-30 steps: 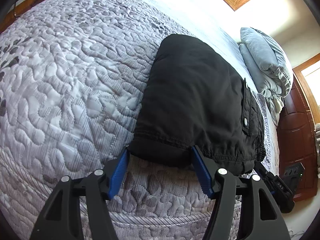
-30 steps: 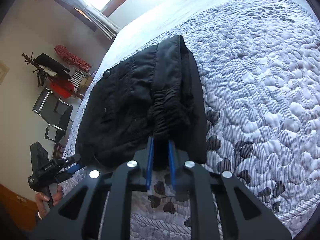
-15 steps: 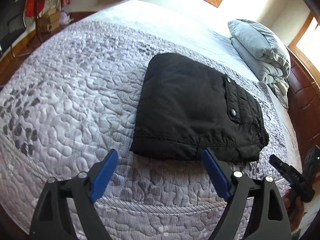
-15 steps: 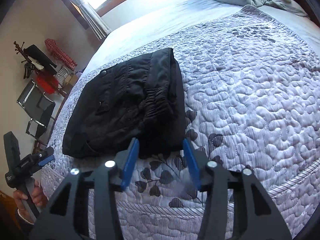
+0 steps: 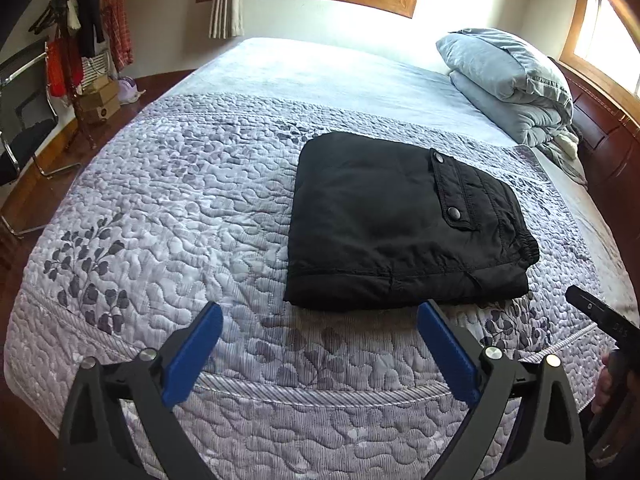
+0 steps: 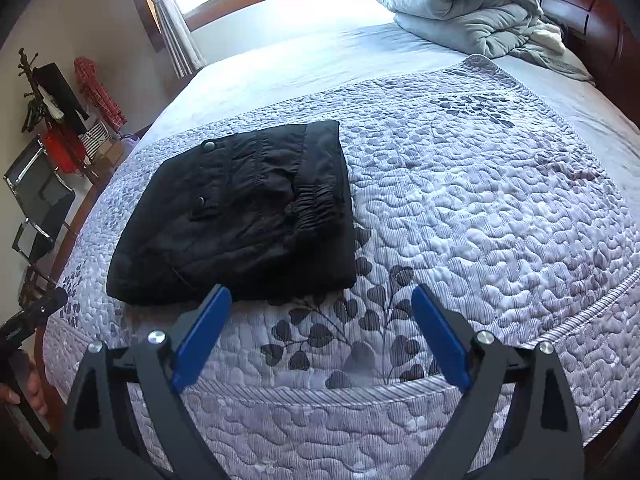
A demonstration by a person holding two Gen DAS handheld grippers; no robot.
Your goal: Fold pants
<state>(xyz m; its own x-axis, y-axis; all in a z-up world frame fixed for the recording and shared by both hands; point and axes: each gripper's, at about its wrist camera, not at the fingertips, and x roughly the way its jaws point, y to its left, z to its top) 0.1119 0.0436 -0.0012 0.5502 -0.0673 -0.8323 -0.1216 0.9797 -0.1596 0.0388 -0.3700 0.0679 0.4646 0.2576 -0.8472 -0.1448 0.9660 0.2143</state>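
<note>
The pants (image 5: 404, 224), soft, padded and light, are best gripped at the thick near edge; both tongs (image 5: 320, 354) (image 6: 322, 334) are held spread, empty.

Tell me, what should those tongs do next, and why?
Probably just draw back and stop. The black pants lie as a compact folded bundle on the quilt, and both the left tongs and right tongs are open, holding nothing.

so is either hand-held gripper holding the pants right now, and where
Nothing is held. The left hand-held gripper and right hand-held gripper are both open, clear of the folded pants.
</note>
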